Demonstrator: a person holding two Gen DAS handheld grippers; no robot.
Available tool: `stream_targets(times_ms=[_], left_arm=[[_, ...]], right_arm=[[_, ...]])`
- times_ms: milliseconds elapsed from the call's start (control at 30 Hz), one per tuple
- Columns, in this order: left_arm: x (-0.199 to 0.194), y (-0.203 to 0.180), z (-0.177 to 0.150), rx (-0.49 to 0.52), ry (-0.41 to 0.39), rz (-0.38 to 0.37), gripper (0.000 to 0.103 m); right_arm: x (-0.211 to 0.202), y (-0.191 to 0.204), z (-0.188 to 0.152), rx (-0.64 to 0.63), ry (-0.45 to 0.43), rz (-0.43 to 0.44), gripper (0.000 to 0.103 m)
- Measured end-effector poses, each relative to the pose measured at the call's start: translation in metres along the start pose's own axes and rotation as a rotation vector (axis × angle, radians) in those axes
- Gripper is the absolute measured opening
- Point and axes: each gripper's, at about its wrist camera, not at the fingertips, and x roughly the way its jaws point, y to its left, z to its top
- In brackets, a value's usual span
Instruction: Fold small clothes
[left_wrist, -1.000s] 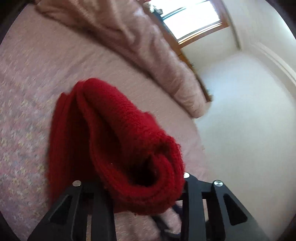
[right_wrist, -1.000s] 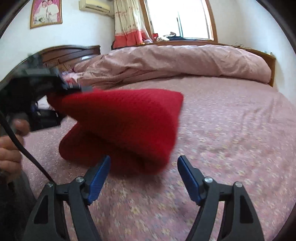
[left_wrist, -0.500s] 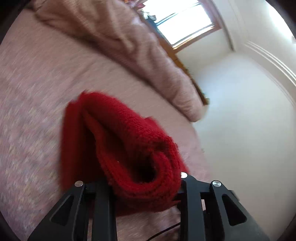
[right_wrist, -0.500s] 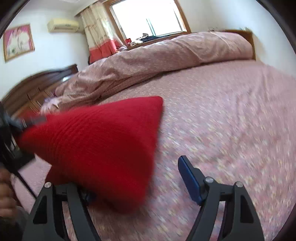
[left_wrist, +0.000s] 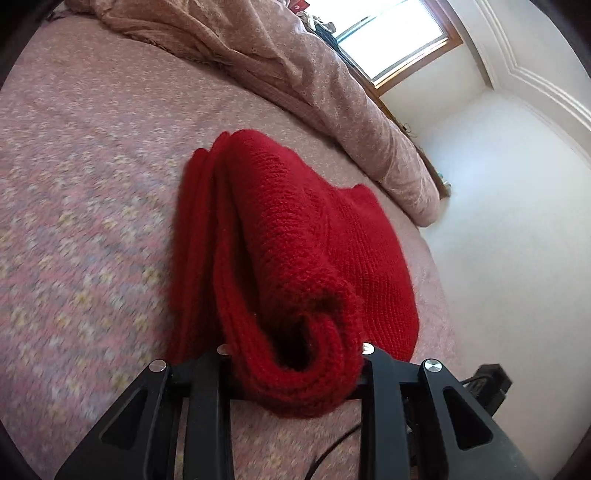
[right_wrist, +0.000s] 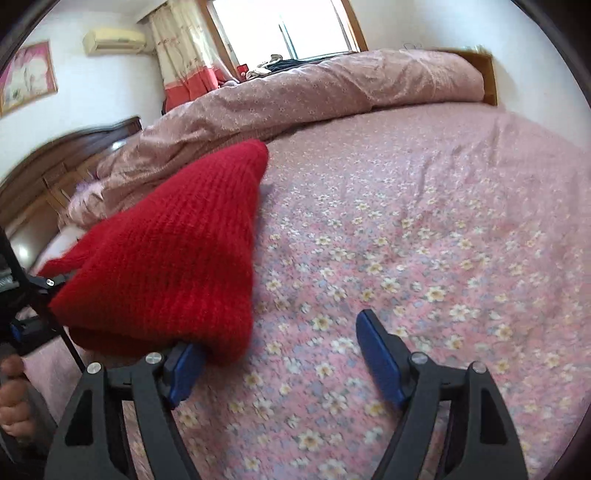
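A folded red knitted garment (left_wrist: 291, 236) lies mostly on the pink flowered bed sheet (left_wrist: 85, 206), its near bunched end lifted. My left gripper (left_wrist: 295, 354) is shut on that thick folded end, its pads hidden by the wool. In the right wrist view the same red garment (right_wrist: 173, 258) slopes down from the left gripper (right_wrist: 40, 291) at the left edge to the sheet (right_wrist: 424, 240). My right gripper (right_wrist: 280, 354) stands open just above the sheet, with nothing gripped. Its left blue pad sits under the garment's near edge and the right blue pad (right_wrist: 376, 354) is over bare sheet.
A rumpled pink duvet (right_wrist: 332, 85) lies along the far side of the bed below a window (right_wrist: 288, 29). A dark wooden headboard (right_wrist: 48, 173) is at the left. A person's fingers (right_wrist: 14, 402) hold the left gripper's handle. A white wall (left_wrist: 517, 221) borders the bed.
The garment has come down and spread onto the sheet, still held by the left gripper. The right gripper rolled and slid toward it, so its left pad now lies under the red edge.
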Motion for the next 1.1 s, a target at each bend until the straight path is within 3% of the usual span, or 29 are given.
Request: stream_targets(times_ms=[100, 200, 300, 333, 433, 600, 700, 833, 967, 1033, 1100], left_arm=[[-0.003, -0.002, -0.002, 0.031, -0.013, 0.033, 0.021], [0.003, -0.006, 0.006, 0.055, -0.045, 0.060, 0.021], [0.004, -0.005, 0.009, 0.060, -0.054, 0.075, 0.023], [0.002, -0.001, 0.006, 0.036, -0.047, 0.058, 0.025], [-0.010, 0.007, -0.003, -0.013, -0.032, 0.029, 0.027], [-0.038, 0.008, -0.004, -0.022, -0.067, 0.025, 0.032], [-0.052, 0.004, 0.002, -0.041, -0.045, 0.000, 0.032], [-0.086, -0.017, 0.007, 0.049, -0.140, 0.101, 0.032], [-0.089, -0.036, 0.017, 0.106, -0.174, 0.107, 0.031], [-0.077, -0.046, 0.024, 0.136, -0.168, 0.125, 0.032], [-0.059, -0.059, 0.028, 0.179, -0.164, 0.129, 0.032]], right_arm=[[-0.011, 0.011, -0.005, -0.076, -0.003, -0.048, 0.080], [-0.022, 0.005, -0.009, -0.070, 0.002, -0.068, 0.080], [-0.024, -0.005, -0.010, -0.068, 0.017, -0.217, 0.079], [-0.024, -0.013, -0.008, -0.040, 0.028, -0.225, 0.076], [-0.035, -0.036, -0.004, 0.067, 0.017, -0.169, 0.072], [-0.043, -0.036, 0.002, 0.052, -0.020, -0.118, 0.063], [-0.042, -0.025, 0.006, -0.008, -0.022, -0.036, 0.046], [-0.040, -0.003, 0.020, -0.115, -0.031, 0.018, 0.019], [-0.039, 0.022, 0.031, -0.148, -0.054, 0.070, 0.011], [-0.036, 0.032, 0.037, -0.169, -0.056, 0.113, 0.010], [-0.032, 0.045, 0.044, -0.226, -0.066, 0.098, 0.010]])
